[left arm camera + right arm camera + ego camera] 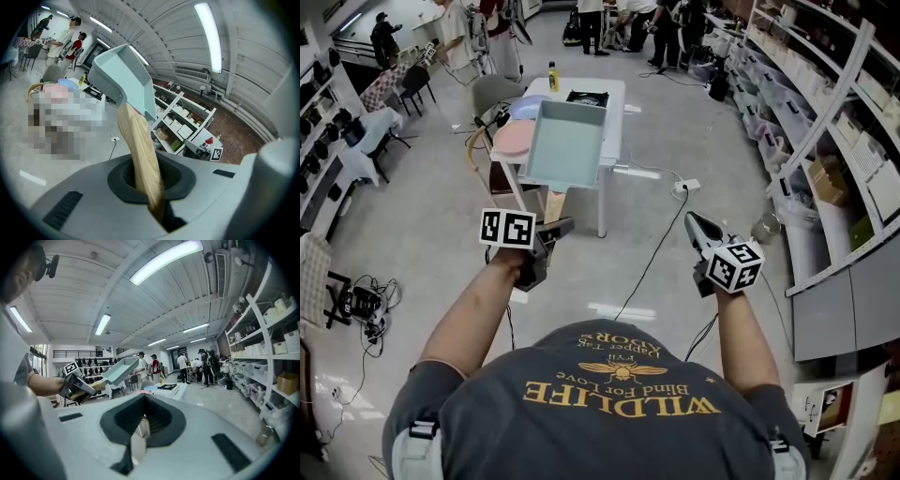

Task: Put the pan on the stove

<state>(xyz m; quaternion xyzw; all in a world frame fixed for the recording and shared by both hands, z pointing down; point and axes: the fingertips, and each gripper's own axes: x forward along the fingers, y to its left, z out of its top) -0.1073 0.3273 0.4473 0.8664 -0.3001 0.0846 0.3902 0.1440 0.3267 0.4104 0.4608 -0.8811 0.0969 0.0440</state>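
A light teal rectangular pan (564, 141) with a pale wooden handle (553, 204) is held up in the air in front of me. My left gripper (555, 230) is shut on the end of that handle (140, 154), and the pan (124, 75) sticks out beyond the left gripper (157, 213). The black stove (587, 97) sits at the far end of a white table (614, 122), ahead of the pan. My right gripper (692, 220) hangs off to the right, shut and empty. The right gripper view shows the pan (116, 370), the stove (168, 386) and the shut right gripper (138, 441).
On the table stand a yellow bottle (553, 77), a pink plate (514, 139) and a blue plate (530, 105). A grey chair (492, 94) stands at its left. Shelving (825, 141) lines the right side. A power strip (686, 187) and cables lie on the floor. People stand at the back.
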